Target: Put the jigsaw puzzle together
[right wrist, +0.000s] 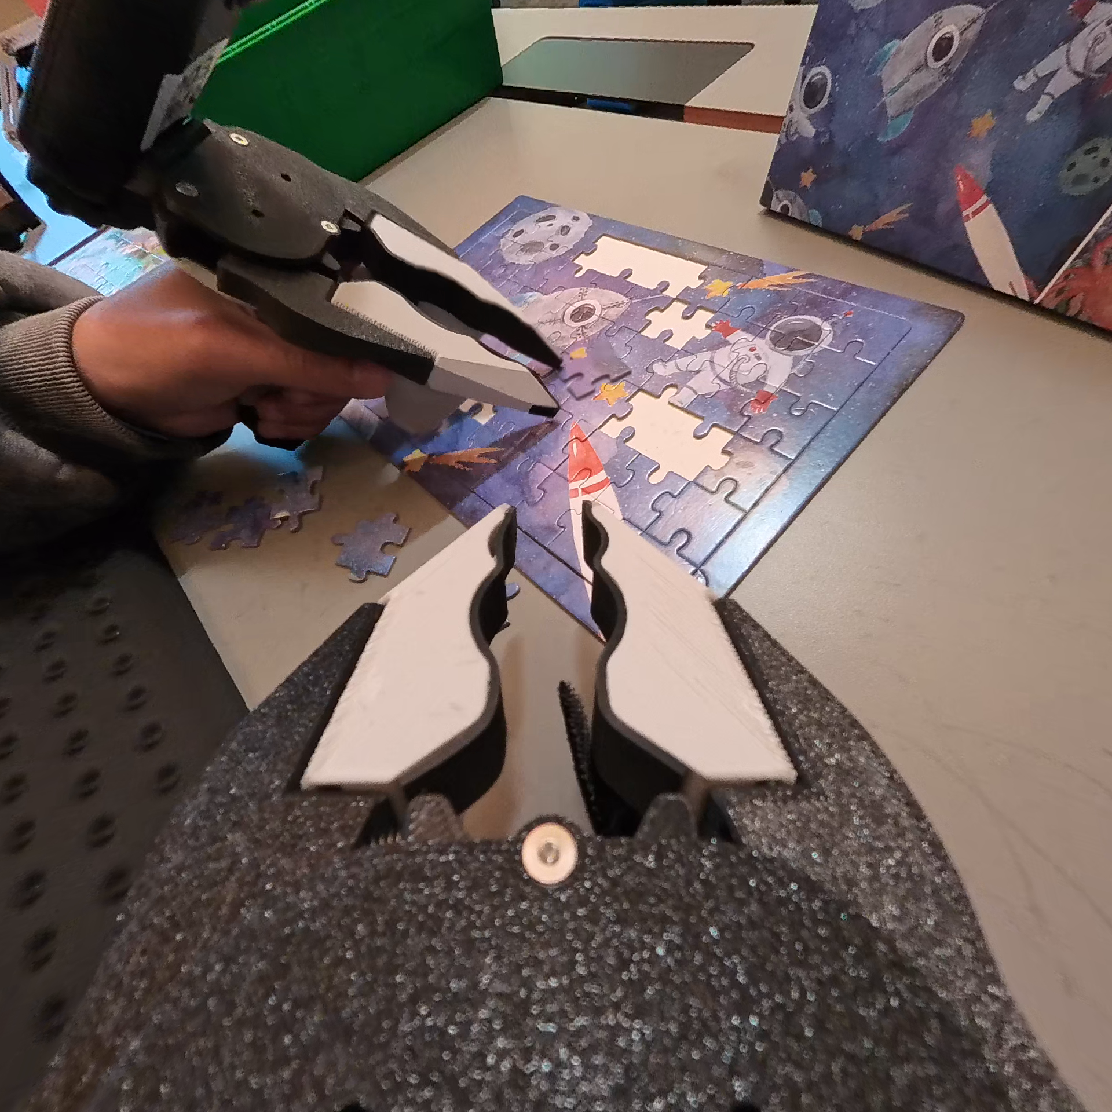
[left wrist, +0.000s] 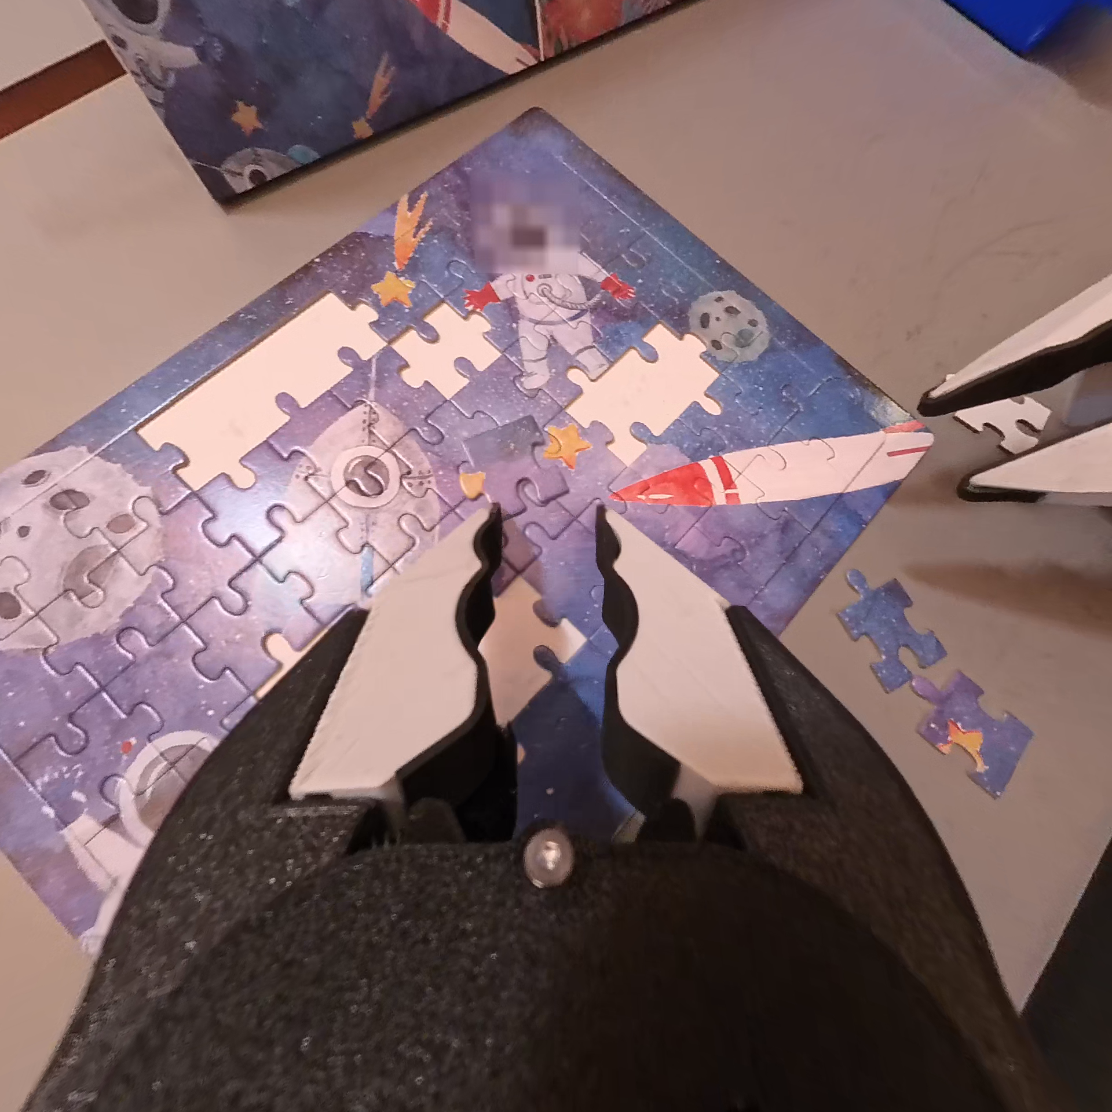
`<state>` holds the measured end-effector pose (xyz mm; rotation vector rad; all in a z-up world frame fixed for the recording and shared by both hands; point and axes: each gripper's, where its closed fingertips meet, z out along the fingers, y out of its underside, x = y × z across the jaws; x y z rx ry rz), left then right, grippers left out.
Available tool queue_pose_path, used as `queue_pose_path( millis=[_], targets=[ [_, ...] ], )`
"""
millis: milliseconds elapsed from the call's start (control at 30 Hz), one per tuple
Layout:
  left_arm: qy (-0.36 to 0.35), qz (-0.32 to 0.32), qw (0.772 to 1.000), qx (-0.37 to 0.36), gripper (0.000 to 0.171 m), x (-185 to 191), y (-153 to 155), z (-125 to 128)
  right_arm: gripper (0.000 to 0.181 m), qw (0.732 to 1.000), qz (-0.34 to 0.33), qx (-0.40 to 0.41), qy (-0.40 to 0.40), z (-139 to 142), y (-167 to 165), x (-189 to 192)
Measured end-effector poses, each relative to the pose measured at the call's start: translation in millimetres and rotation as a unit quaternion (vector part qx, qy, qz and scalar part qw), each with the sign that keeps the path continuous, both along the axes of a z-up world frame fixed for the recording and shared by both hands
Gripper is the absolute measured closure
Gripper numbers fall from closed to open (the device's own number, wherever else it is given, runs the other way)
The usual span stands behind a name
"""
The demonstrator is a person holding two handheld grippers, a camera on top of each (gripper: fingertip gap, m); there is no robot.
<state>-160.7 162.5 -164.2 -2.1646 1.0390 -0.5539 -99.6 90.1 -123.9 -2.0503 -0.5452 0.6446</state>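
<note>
Lying flat on the smooth grey worktop, the glossy cardboard space puzzle sits just under the left claw and right claw, both part-open, empty.

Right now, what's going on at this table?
A person is putting together a space-themed jigsaw puzzle with a gripper in each hand. Both are open and empty: the left gripper hovers over the puzzle's middle, the right gripper near its edge. Several white gaps remain, and loose pieces lie beside it.
</note>
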Motion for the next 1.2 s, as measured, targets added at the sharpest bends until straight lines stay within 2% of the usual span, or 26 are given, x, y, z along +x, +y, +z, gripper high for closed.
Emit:
queue_pose_path(
  millis=[167, 267, 367, 467, 533, 633, 700, 767, 833, 933, 1000, 1067, 1133, 1200],
  targets=[
    [0.008, 0.005, 1.000, 0.027, 0.142, -11, 7, 13, 0.160, 1.000, 0.002, 0.001, -0.012, -2, 0, -1],
    [0.003, 0.069, 0.996, 0.062, 0.148, -43, 33, 31, 0.160, 1.000, 0.006, 0.009, -0.028, -4, -1, -3],
    [0.002, 0.135, 0.990, 0.047, 0.150, -81, 54, 28, 0.158, 0.999, 0.022, 0.022, -0.041, -4, -3, -10],
    [-0.009, 0.170, 0.985, 0.039, 0.150, -103, 65, 32, 0.152, 0.997, 0.060, 0.027, -0.039, 1, -5, -24],
    [-0.027, 0.175, 0.983, 0.040, 0.150, -107, 66, 40, 0.149, 0.992, 0.112, -0.012, -0.056, 0, -10, -37],
    [-0.039, 0.168, 0.984, 0.043, 0.150, -105, 64, 45, 0.142, 0.967, 0.176, -0.062, -0.174, -6, -5, -42],
    [-0.036, 0.160, 0.985, 0.049, 0.150, -103, 62, 47, 0.142, 0.944, 0.187, -0.027, -0.271, -2, 19, -39],
    [-0.030, 0.156, 0.986, 0.058, 0.150, -102, 62, 47, 0.148, 0.932, 0.185, 0.031, -0.310, 2, 53, -40],
    [-0.026, 0.152, 0.986, 0.063, 0.150, -102, 63, 46, 0.150, 0.943, 0.176, 0.041, -0.281, -5, 78, -45],
    [-0.023, 0.152, 0.986, 0.067, 0.150, -103, 63, 46, 0.148, 0.958, 0.168, -0.016, -0.230, -27, 94, -45],
    [0.001, 0.165, 0.984, 0.065, 0.150, -110, 64, 40, 0.148, 0.967, 0.170, -0.030, -0.190, -31, 96, -49],
    [0.061, 0.210, 0.972, 0.083, 0.151, -132, 73, 33, 0.148, 0.968, 0.176, -0.039, -0.177, -36, 95, -52],
    [0.065, 0.204, 0.972, 0.093, 0.152, -132, 73, 35, 0.148, 0.966, 0.175, -0.030, -0.190, -41, 96, -52],
    [0.052, 0.187, 0.978, 0.071, 0.152, -123, 68, 31, 0.148, 0.965, 0.180, -0.022, -0.188, -42, 95, -55]
  ],
)
